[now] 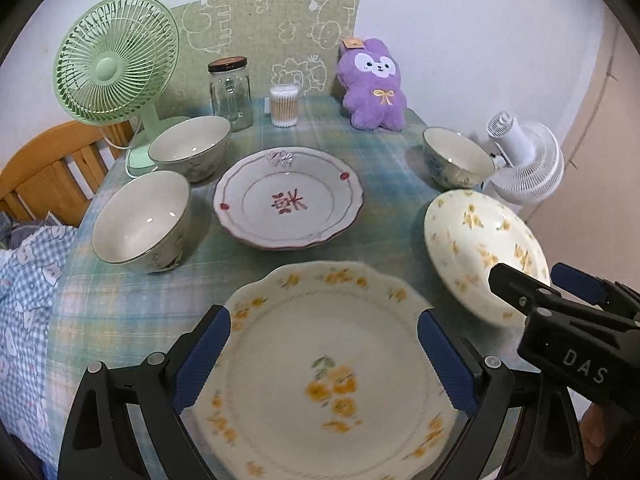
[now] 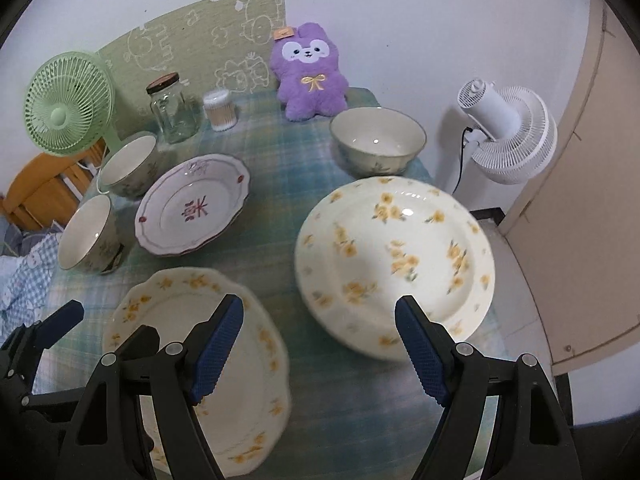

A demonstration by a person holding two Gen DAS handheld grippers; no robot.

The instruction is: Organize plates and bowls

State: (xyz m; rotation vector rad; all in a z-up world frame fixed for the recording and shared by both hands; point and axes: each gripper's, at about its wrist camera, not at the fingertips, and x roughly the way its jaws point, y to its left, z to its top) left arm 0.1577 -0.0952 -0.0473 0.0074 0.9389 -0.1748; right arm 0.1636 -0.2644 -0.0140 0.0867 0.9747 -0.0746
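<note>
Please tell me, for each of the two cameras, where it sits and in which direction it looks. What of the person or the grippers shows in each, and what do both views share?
Left wrist: sits on the left gripper, looks down and forward over the scalloped yellow-flower plate; its jaws stand open; the right gripper shows at the right edge.
Right wrist: sits on the right gripper, looks down between that plate and the round yellow-flower plate; jaws open; the left gripper shows at the left edge.
Shared: both plates, red-pattern plate, three bowls, purple plush, green fan.
</note>
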